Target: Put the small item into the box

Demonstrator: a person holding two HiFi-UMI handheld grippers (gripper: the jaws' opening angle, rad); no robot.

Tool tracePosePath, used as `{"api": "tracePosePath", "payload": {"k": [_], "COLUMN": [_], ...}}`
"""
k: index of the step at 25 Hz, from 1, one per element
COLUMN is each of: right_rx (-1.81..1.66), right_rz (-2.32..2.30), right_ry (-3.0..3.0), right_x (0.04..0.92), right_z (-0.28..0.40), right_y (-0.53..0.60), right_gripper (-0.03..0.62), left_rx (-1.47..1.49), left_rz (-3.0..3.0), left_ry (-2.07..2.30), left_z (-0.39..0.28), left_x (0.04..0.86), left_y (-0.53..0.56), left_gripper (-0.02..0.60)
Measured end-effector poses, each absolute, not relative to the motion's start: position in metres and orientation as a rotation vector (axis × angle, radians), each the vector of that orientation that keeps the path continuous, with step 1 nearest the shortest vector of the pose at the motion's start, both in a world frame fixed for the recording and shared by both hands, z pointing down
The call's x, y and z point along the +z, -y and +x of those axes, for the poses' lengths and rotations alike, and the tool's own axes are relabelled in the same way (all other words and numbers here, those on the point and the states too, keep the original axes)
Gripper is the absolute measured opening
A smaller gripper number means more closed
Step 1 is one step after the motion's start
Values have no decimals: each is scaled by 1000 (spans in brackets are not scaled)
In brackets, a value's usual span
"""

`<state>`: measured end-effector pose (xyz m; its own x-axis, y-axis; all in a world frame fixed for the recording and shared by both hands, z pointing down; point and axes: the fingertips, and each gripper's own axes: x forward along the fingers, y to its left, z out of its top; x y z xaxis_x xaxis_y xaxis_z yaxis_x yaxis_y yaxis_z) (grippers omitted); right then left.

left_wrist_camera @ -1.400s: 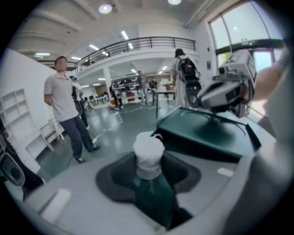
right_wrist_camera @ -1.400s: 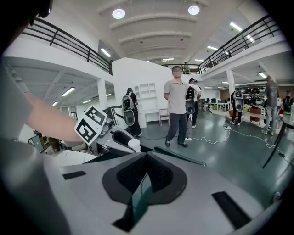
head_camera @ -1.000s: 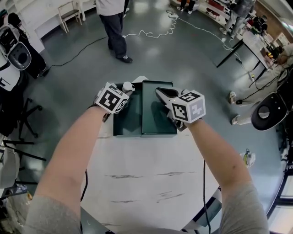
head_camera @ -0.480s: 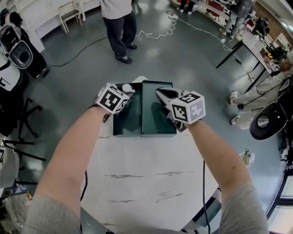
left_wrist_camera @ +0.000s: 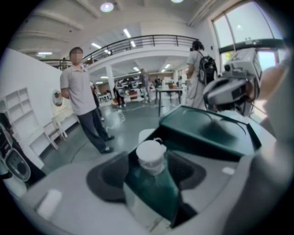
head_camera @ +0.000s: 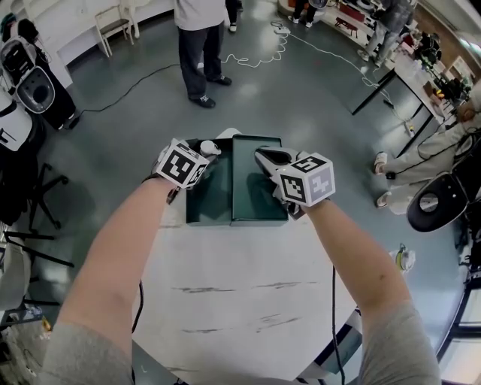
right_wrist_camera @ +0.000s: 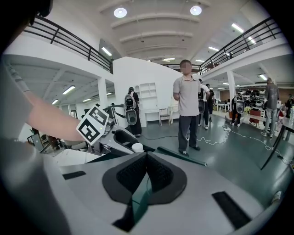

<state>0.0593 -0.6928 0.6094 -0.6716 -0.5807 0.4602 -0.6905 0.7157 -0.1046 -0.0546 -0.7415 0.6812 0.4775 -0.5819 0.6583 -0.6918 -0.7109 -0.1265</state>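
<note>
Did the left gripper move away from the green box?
No. The left gripper sits at the far left corner of the green box as before; its jaws have just been opening around the white-capped bottle.

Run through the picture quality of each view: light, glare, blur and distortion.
Head view: even overhead light, a soft sheen on the floor, fisheye bending the edges, the box interior dark. Left gripper view: black vignette in the corners, the window blown out, the close bottle soft. Right gripper view: ceiling lamps flare, the background is crisp, the near lid edge blurred.
</note>
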Motion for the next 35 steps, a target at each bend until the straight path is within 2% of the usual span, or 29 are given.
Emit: {"api": "tracePosePath", "payload": {"k": [14, 21, 26, 35], "right_rx": [364, 367, 364, 369], "right_rz": [1046, 1112, 1161, 1236], "right_ry": [2515, 2497, 2484, 2431], "right_x": [577, 542, 519, 496], "right_z": [59, 63, 65, 58], "right_y": [685, 670, 652, 601], "right_gripper": [9, 9, 9, 9], "left_rx": [817, 747, 712, 650], "left_rz": [2582, 2603, 2605, 2679], "left_ry": [1208, 1213, 1245, 1212], "left_z": [-72, -88, -102, -121], "left_x": [624, 581, 557, 513], "left_y": [728, 699, 679, 627], "left_gripper": [276, 255, 195, 7]}}
